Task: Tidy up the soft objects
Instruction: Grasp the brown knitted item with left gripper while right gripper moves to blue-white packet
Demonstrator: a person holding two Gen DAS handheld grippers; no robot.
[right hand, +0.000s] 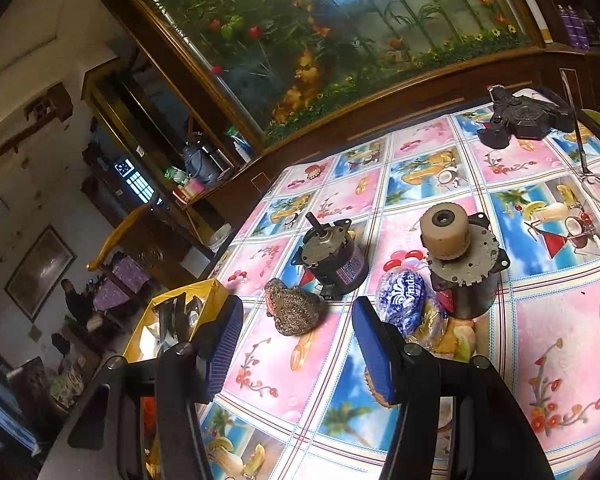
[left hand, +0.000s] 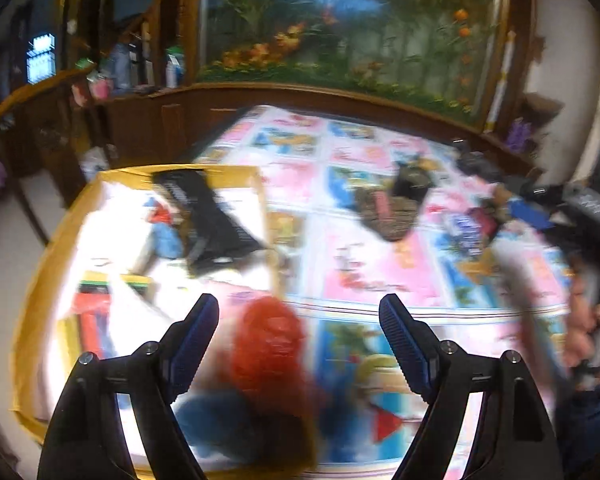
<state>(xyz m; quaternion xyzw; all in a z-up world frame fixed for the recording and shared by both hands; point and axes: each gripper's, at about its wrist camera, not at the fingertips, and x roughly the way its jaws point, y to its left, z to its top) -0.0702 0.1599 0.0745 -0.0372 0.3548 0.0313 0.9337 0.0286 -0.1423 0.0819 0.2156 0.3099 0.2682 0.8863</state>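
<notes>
Left wrist view is smeared with motion, and that is the first hazard: the left gripper (left hand: 298, 344) is travelling fast enough to blur the counter (left hand: 380, 272). Its fingers (left hand: 196, 336) stand wide apart and hold nothing. A fuzzy red soft thing (left hand: 272, 344) shows in the gap between them, with a blue one (left hand: 212, 420) just below it; whether they lie on the counter or at the edge of the yellow box (left hand: 32, 300) on the left, the blur hides. Closing at this speed could pinch only loose pile, or knock the red piece off the counter's edge. The gripper points steeply downward.

In the right wrist view the right gripper (right hand: 296, 344) is also empty, its fingers (right hand: 224, 344) moderately spread, aimed shallowly down across the patterned counter (right hand: 560, 320). Ahead of the gap lies a brown knitted soft object (right hand: 294, 312), touching or nearly touching a small grey motor (right hand: 334, 262). Further right, a blue-and-white wrapped pack (right hand: 400, 300) leans against a larger motor with a cream wheel (right hand: 460, 260). A careless reach could snag the hard motors instead, or drag one along with the soft piece. A tan object (right hand: 374, 388) sits partly hidden behind the right-hand finger and might get trapped.
</notes>
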